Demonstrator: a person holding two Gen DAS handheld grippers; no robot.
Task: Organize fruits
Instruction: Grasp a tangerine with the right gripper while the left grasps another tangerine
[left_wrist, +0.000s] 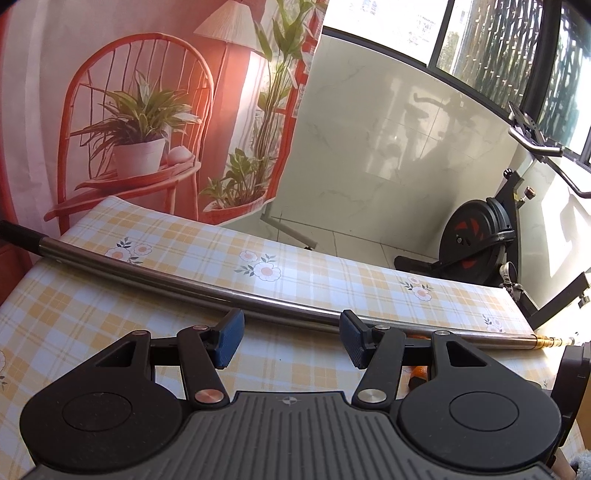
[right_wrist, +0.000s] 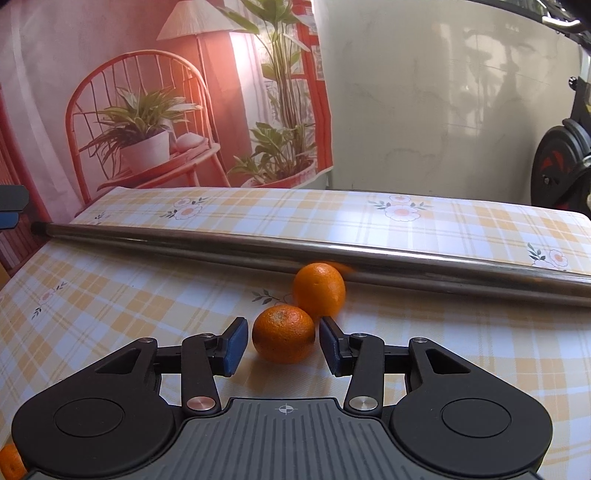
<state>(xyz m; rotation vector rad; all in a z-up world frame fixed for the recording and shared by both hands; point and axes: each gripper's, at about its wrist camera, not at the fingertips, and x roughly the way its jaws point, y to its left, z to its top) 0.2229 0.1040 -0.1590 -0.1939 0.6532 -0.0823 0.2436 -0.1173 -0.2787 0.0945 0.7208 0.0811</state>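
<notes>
Now, my readout:
Right gripper (right_wrist: 280, 345): jaws spread around the near orange (right_wrist: 283, 334), pads not pressing it.
Left gripper (left_wrist: 291, 339): jaws spread, nothing between, lower centre.
Far orange (right_wrist: 319, 290): against the metal pole (right_wrist: 332, 253).

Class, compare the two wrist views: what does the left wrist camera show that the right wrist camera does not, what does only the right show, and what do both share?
Only the left wrist view shows the window, the brass tip of the metal rod, and the left claw, open with only cloth between its pads.

Only the right wrist view shows two whole oranges: the near orange between the open right claw pads, apparently not pressed, and the far orange beside the rod.

Both show the metal rod, the checked tablecloth, the printed backdrop and the exercise bike.
</notes>
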